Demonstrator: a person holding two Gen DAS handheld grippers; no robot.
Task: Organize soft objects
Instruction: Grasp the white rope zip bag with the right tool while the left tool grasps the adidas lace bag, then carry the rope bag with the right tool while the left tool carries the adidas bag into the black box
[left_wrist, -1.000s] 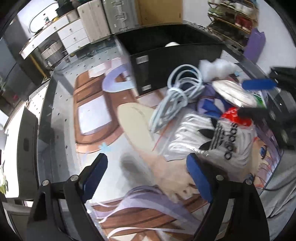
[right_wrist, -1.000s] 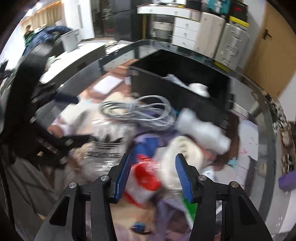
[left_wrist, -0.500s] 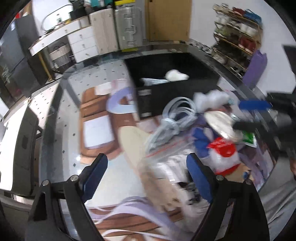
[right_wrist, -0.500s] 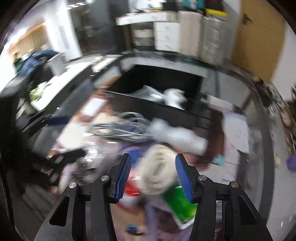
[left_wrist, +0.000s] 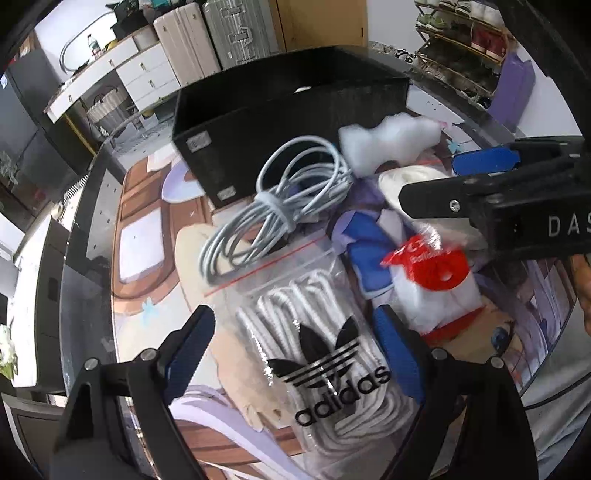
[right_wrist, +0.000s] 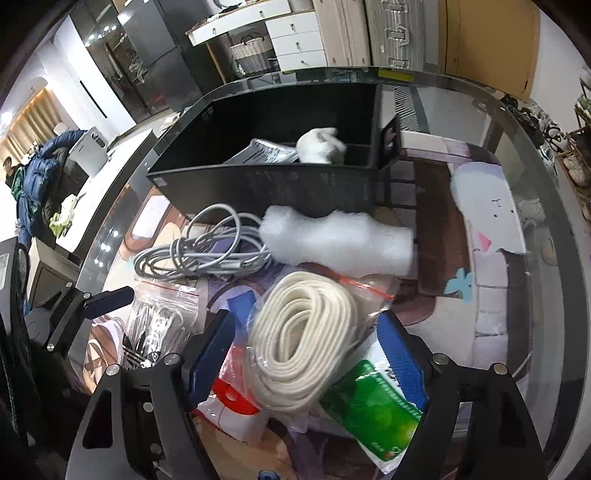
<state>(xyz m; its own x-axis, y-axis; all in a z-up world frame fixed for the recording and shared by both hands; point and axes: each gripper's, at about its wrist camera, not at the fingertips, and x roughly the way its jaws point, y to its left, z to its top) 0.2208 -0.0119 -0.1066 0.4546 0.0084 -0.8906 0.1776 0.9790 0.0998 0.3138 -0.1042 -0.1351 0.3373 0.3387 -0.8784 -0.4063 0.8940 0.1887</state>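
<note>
cream rope coil (right_wrist: 303, 332) bagged in clear plastic; right hand-held gripper (right_wrist: 306, 362) opening astride it; left hand-held gripper (left_wrist: 295, 354) wide apart.

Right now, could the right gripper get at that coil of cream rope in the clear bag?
Probably yes: the right gripper is opening, its fingers either side of the cream rope coil, nothing lying on top.

Both fisheye views are bright and mostly sharp — edges bow hard into black corners. Glare streaks the clear bags (left_wrist: 314, 295) (and the glass table (right_wrist: 546, 206) rim); the foam (right_wrist: 336, 240) looks slightly smeared.
</note>
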